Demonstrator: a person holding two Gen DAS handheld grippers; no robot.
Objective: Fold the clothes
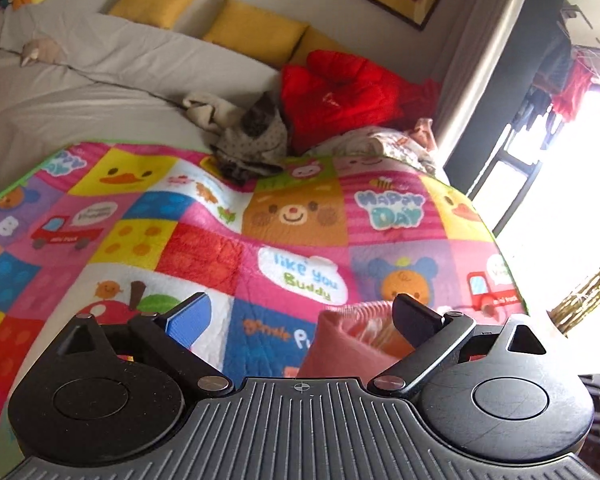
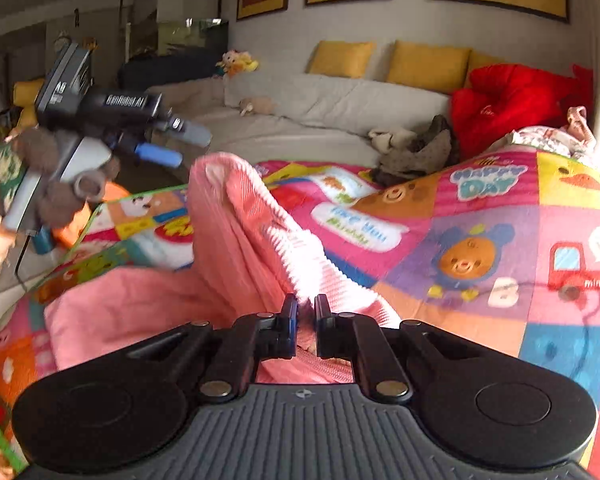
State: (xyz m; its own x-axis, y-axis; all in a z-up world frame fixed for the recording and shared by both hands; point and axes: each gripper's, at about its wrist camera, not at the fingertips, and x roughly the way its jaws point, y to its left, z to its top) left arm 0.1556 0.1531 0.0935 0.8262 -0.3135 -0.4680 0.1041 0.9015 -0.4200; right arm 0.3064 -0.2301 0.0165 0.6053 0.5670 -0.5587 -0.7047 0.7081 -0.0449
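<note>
1. Holding the pink ribbed knit garment point(image 2: 236, 240) by a pinched fold, my right gripper point(image 2: 306, 312) has its jaws drawn nearly together on the fabric; the cloth rises in a peak ahead of them.
2. My left gripper point(image 1: 300, 316) stands wide and carries nothing. In the left wrist view a bunched pink edge lies just beside its right finger point(image 1: 414, 318), not clamped.
3. The garment lies on the multicoloured patchwork cartoon-print quilt point(image 1: 292, 216), its lower part spread flat toward my left side.
4. Handling judgement: the knit looks soft, light and limp. It should drape and sag from any single hold, so two holds along one hem or at matching corners would keep an edge straight. Ribbing likely stretches; pull gently.
5. Open room: the quilt ahead is largely bare as far as the grey-brown crumpled cloth heap point(image 1: 252, 140) and the red padded jacket point(image 1: 340, 96) at its far side.
6. The quilt's green-bound edge point(image 2: 140, 196) falls away on my left; keep the fold inboard of it.
</note>
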